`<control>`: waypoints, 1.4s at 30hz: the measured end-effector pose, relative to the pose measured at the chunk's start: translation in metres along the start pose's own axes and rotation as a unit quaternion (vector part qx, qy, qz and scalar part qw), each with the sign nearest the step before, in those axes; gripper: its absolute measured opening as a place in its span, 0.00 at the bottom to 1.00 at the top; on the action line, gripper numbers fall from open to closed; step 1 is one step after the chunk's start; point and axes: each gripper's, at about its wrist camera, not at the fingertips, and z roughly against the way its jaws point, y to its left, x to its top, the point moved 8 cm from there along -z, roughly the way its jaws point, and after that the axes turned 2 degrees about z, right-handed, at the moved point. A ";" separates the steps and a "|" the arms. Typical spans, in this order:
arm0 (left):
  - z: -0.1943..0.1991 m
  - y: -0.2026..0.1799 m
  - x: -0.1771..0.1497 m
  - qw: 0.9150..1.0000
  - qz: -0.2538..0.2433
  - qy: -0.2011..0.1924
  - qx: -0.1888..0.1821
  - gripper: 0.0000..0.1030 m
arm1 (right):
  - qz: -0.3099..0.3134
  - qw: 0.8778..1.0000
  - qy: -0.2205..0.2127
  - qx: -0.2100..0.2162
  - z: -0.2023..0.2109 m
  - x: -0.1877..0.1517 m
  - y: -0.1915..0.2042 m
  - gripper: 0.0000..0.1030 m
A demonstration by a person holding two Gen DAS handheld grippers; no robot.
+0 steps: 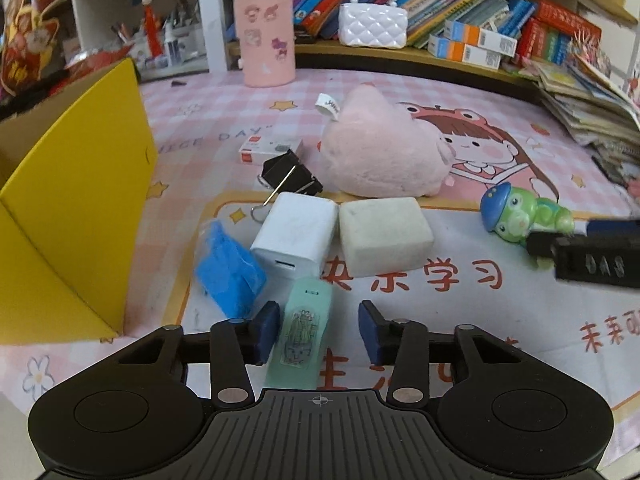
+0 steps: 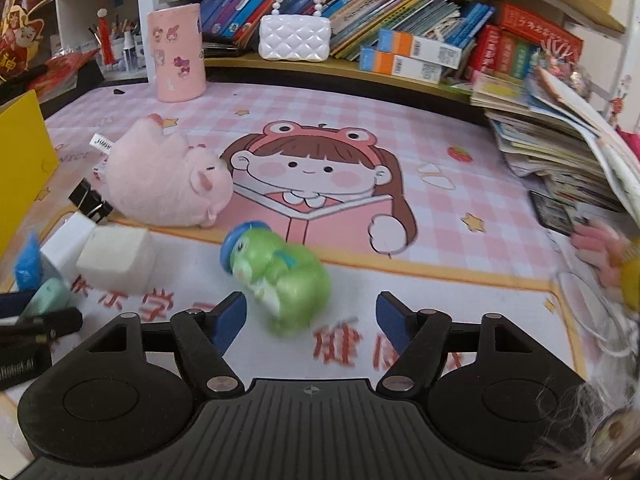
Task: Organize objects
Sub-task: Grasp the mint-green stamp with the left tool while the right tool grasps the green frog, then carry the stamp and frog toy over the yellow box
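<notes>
- The left tongs (image 1: 318,330) stand apart, low over the near part of the surface (image 1: 500,320), with a mint-green case (image 1: 302,332) lying between the blue pads; the left pad (image 1: 266,330) sits just beside the case, the right pad is apart from it.
- Just beyond the case lie a white charger cube (image 1: 296,236) and a cream block (image 1: 384,236), side by side and touching.
- A crumpled blue packet (image 1: 228,268) lies left of the charger, near a yellow box (image 1: 76,208) that stands at the left edge of the surface.
- A black binder clip (image 1: 290,174) and a small red-and-white box (image 1: 270,150) lie farther in, next to a pink plush pig (image 1: 380,148) resting on its side near the middle.
- The right tongs (image 2: 310,318) are spread wide, and a green frog toy with a blue cap (image 2: 280,276) lies tipped over between and just ahead of the pads, blurred, not touched by either.
- A pink cylinder holder (image 2: 176,52) stands at the far edge, under a bookshelf (image 2: 340,68) that carries a white quilted bag (image 2: 294,38).
</notes>
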 end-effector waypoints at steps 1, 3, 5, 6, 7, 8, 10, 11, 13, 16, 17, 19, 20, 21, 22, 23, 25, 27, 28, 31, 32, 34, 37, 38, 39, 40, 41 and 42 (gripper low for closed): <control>0.001 -0.001 0.000 1.000 0.000 0.000 -0.003 0.26 | -0.001 1.000 0.000 0.004 -0.004 0.002 0.000 0.70; 0.002 0.000 0.000 1.000 0.004 0.005 -0.011 0.22 | 0.003 1.000 0.000 0.013 -0.011 0.007 0.001 0.70; 0.005 0.000 -0.001 1.000 0.015 0.012 -0.024 0.22 | 0.012 1.000 -0.001 0.019 -0.017 0.010 0.003 0.70; 0.007 0.000 -0.002 0.999 0.021 0.014 -0.031 0.22 | 0.016 1.000 -0.002 0.024 -0.020 0.011 0.004 0.67; 0.010 -0.001 -0.002 0.999 0.023 0.013 -0.036 0.22 | 0.020 0.999 -0.001 0.030 -0.022 0.011 0.006 0.54; 0.015 -0.003 -0.002 0.999 0.023 0.010 -0.041 0.22 | 0.022 0.999 0.000 0.039 -0.023 0.012 0.008 0.44; 0.022 -0.007 -0.002 0.998 0.026 0.002 -0.054 0.22 | 0.026 0.999 -0.001 0.041 -0.020 0.011 0.011 0.42; 0.025 -0.008 -0.001 0.998 0.028 -0.001 -0.059 0.22 | 0.026 0.999 -0.002 0.043 -0.017 0.010 0.012 0.41; 0.032 -0.010 0.000 0.997 0.036 -0.007 -0.068 0.22 | 0.018 0.999 -0.008 0.044 -0.009 0.009 0.012 0.40; 0.043 -0.010 0.003 0.995 0.046 -0.018 -0.084 0.22 | -0.005 0.999 -0.011 0.041 0.007 0.005 0.013 0.39; 0.047 -0.010 0.004 0.995 0.048 -0.022 -0.089 0.22 | -0.015 0.999 -0.012 0.041 0.013 0.003 0.014 0.39; 0.056 -0.010 0.004 0.993 0.050 -0.031 -0.098 0.22 | -0.036 0.998 -0.011 0.042 0.028 -0.003 0.019 0.39; 0.060 -0.008 0.004 0.993 0.051 -0.035 -0.102 0.22 | -0.043 0.998 -0.011 0.042 0.035 -0.006 0.021 0.39; 0.064 -0.007 0.003 0.992 0.052 -0.037 -0.107 0.22 | -0.051 0.998 -0.010 0.042 0.043 -0.010 0.025 0.39; 0.067 -0.005 0.001 0.992 0.054 -0.040 -0.110 0.22 | -0.059 0.997 -0.009 0.043 0.050 -0.015 0.029 0.39; 0.071 -0.003 -0.001 0.991 0.054 -0.042 -0.112 0.22 | -0.065 0.997 -0.008 0.043 0.056 -0.020 0.033 0.39; 0.076 0.004 -0.007 0.991 0.053 -0.045 -0.114 0.22 | -0.070 0.997 -0.005 0.043 0.068 -0.029 0.041 0.39; 0.081 0.014 -0.015 0.991 0.055 -0.044 -0.114 0.22 | -0.066 0.997 -0.002 0.043 0.077 -0.037 0.050 0.39; 0.082 0.019 -0.019 0.991 0.056 -0.043 -0.114 0.22 | -0.063 0.997 0.000 0.042 0.081 -0.040 0.055 0.39; 0.090 0.036 -0.032 0.991 0.063 -0.041 -0.112 0.22 | -0.050 0.998 0.001 0.040 0.093 -0.049 0.071 0.39; 0.093 0.042 -0.035 0.991 0.066 -0.041 -0.112 0.22 | -0.046 0.998 0.002 0.039 0.095 -0.051 0.077 0.39; 0.099 0.056 -0.041 0.990 0.072 -0.043 -0.110 0.22 | -0.041 0.998 0.004 0.042 0.101 -0.056 0.092 0.39; 0.108 0.076 -0.050 0.990 0.080 -0.046 -0.107 0.22 | -0.027 0.998 0.010 0.050 0.109 -0.063 0.117 0.39; 0.112 0.083 -0.053 0.990 0.082 -0.047 -0.105 0.22 | -0.020 0.998 0.010 0.054 0.113 -0.065 0.127 0.39; 0.115 0.091 -0.057 0.990 0.086 -0.048 -0.103 0.22 | -0.012 0.998 0.010 0.060 0.116 -0.066 0.138 0.39; 0.117 0.097 -0.059 0.990 0.089 -0.047 -0.101 0.22 | -0.006 0.998 0.010 0.064 0.118 -0.067 0.146 0.39; 0.119 0.104 -0.062 0.990 0.093 -0.047 -0.099 0.22 | 0.000 0.998 0.011 0.069 0.120 -0.069 0.155 0.39; 0.122 0.111 -0.064 0.990 0.097 -0.047 -0.096 0.22 | 0.007 0.997 0.011 0.074 0.122 -0.070 0.165 0.39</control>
